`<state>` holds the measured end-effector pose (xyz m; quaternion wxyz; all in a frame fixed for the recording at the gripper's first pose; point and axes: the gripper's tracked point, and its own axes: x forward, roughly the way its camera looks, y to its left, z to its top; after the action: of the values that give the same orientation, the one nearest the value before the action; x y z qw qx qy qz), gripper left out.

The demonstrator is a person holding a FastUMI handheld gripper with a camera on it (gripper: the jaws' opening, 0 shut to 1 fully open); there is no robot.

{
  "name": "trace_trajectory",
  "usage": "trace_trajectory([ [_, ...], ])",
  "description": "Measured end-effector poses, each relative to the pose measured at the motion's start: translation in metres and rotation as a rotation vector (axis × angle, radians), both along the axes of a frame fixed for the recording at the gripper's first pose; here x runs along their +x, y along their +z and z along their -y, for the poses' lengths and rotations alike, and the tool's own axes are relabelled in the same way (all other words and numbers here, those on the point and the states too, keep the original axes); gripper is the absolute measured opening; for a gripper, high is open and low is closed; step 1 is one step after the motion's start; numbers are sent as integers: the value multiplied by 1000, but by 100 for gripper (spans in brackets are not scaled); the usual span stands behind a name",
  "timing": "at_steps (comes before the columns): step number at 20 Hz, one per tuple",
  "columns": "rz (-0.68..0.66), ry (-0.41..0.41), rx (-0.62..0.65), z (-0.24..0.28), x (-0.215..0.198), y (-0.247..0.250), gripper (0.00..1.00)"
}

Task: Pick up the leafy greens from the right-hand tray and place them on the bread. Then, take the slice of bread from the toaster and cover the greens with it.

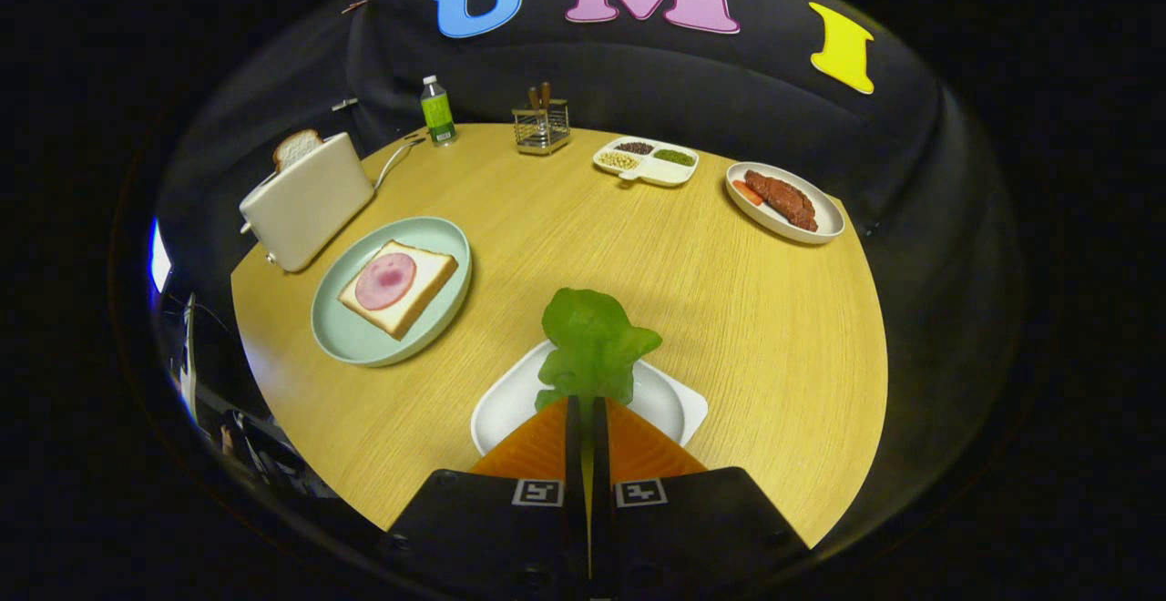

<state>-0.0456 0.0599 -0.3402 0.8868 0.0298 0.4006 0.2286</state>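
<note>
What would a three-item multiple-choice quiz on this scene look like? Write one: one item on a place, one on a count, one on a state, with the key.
1. Where does the bread with the ham slice lie?
A. on the green plate beside the toaster
B. in the divided dish
C. on the white tray under the fingers

2. How many bread slices stick up from the toaster?
A. none
B. one
C. three

3. What is the gripper doing?
A. open above the steak plate
B. shut on nothing
C. shut on the leafy greens

Key: 1 A, the bread sits on the green plate next to the toaster. 2 B, one bread slice shows at its top. 3 C, the gripper has both fingers pressed on the leafy greens over the white tray.
</note>
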Motion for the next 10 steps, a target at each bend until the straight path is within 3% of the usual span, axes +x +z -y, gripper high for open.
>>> trace_trajectory([
  [4,84,-1,53,-16,11,55,6],
  [10,182,77,100,-73,25,119,6],
])
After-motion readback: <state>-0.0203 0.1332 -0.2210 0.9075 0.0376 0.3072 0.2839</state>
